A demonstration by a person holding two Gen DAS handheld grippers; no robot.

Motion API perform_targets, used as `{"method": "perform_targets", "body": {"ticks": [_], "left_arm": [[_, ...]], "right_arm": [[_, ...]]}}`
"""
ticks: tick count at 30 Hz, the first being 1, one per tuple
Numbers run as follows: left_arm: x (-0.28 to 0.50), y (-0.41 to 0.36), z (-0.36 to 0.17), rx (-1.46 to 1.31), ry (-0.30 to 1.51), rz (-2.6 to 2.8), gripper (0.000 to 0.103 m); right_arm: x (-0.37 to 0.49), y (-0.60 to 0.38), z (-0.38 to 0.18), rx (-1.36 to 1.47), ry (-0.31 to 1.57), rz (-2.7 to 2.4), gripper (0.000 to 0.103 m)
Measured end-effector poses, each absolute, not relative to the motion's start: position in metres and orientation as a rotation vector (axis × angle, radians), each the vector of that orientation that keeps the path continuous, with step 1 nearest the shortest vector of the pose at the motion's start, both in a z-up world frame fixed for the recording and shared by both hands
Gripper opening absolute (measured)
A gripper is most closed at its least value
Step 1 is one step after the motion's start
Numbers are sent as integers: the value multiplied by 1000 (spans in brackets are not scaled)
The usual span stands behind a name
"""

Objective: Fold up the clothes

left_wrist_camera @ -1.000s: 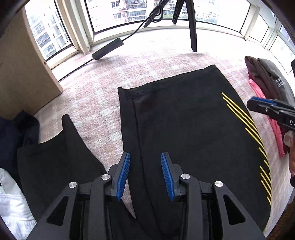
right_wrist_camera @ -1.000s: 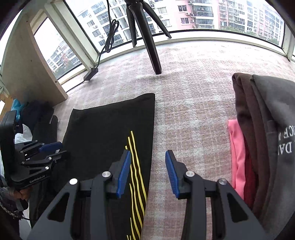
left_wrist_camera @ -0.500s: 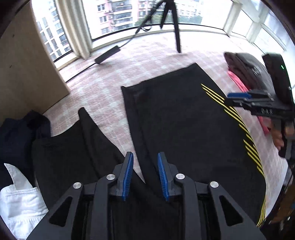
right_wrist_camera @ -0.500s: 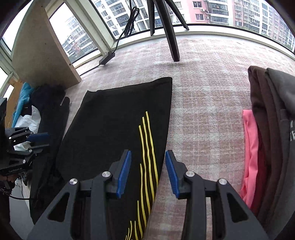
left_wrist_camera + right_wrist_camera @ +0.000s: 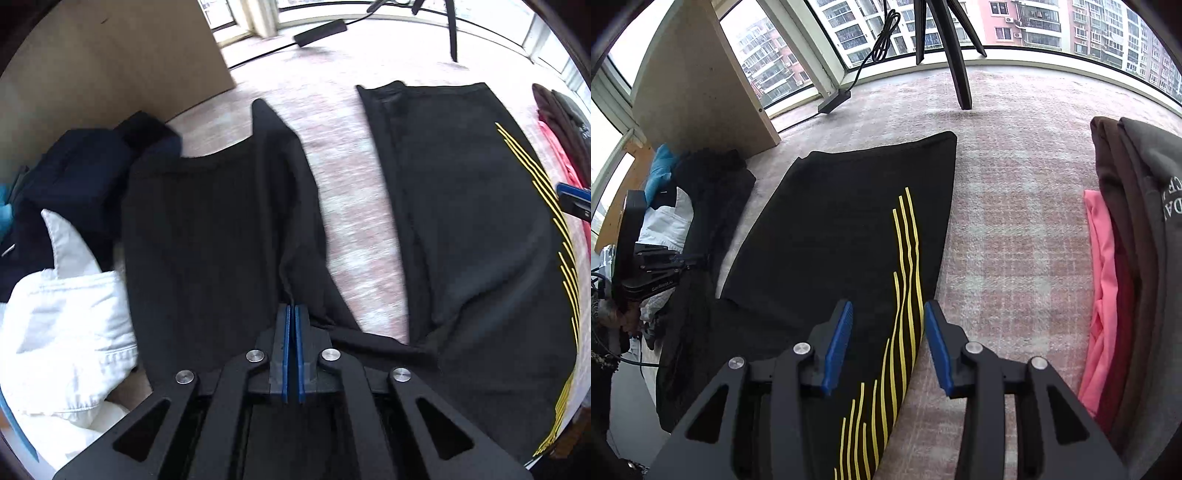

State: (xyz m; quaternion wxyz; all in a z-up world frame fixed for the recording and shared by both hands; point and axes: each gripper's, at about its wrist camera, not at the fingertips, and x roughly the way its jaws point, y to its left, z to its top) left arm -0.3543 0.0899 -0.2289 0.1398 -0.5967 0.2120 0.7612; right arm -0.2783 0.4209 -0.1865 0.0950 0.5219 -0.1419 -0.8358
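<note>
Black trousers with yellow side stripes point(image 5: 472, 221) lie spread on the pink checked carpet, legs apart; they also show in the right wrist view point(image 5: 849, 229). My left gripper point(image 5: 291, 314) is shut on a fold of the left trouser leg point(image 5: 221, 229) near the crotch. My right gripper point(image 5: 886, 325) is open and empty, hovering over the striped outer edge of the right leg. The left gripper also shows at the left of the right wrist view point(image 5: 690, 262), and the tip of the right gripper shows at the right edge of the left wrist view point(image 5: 574, 199).
A pile of white and dark blue clothes point(image 5: 55, 266) lies to the left. Folded brown, grey and pink clothes point(image 5: 1126, 258) are stacked to the right. A wooden panel point(image 5: 701, 85), a tripod leg point(image 5: 956, 62) and a power cable point(image 5: 834, 101) stand by the windows.
My left gripper has shifted left onto the left trouser leg and closed on its fabric. My right gripper has stayed open and moved slightly over the striped edge.
</note>
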Motion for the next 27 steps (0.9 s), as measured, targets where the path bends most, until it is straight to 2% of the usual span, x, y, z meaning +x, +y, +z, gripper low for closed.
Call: {"method": "perform_targets", "body": {"ticks": [1,2,4,8,12,15,18,21,22,23,27], "left_arm": [[-356,83,-227,-1732,619,2229,5],[-355,78,-220,-1727,569,2223,14],[-343,66,-198,-1677,483,2219,25],[-290,29,-162,-1628,490,2250,35],[-220,-34,-160,-1809,395,2255,36],[-167,-64,-183,-1972,280,2223,36],[-137,-74,-207,-2064,136,2152,36],[-131,-69,-223,-2054,136,2108,35],[-133,-69,-227,-2036,116,2096,29],[-135,-68,-231,-2017,92,2084,4],[-145,-85,-238,-1970,50,2090,0]], "right_arm": [[-271,420,-185,1545,-430,-2467,40],[-263,420,-183,1540,-433,-2456,40],[-244,418,-179,1537,-427,-2443,40],[-195,418,-174,1561,-419,-2391,40],[-142,415,-184,1657,-388,-2344,40],[-103,411,-197,1717,-475,-2282,40],[-71,404,-204,1739,-563,-2276,40],[-50,391,-206,1736,-592,-2295,40],[-45,387,-206,1734,-603,-2303,40],[-42,382,-206,1731,-613,-2307,40],[-32,363,-205,1723,-599,-2320,42]]}}
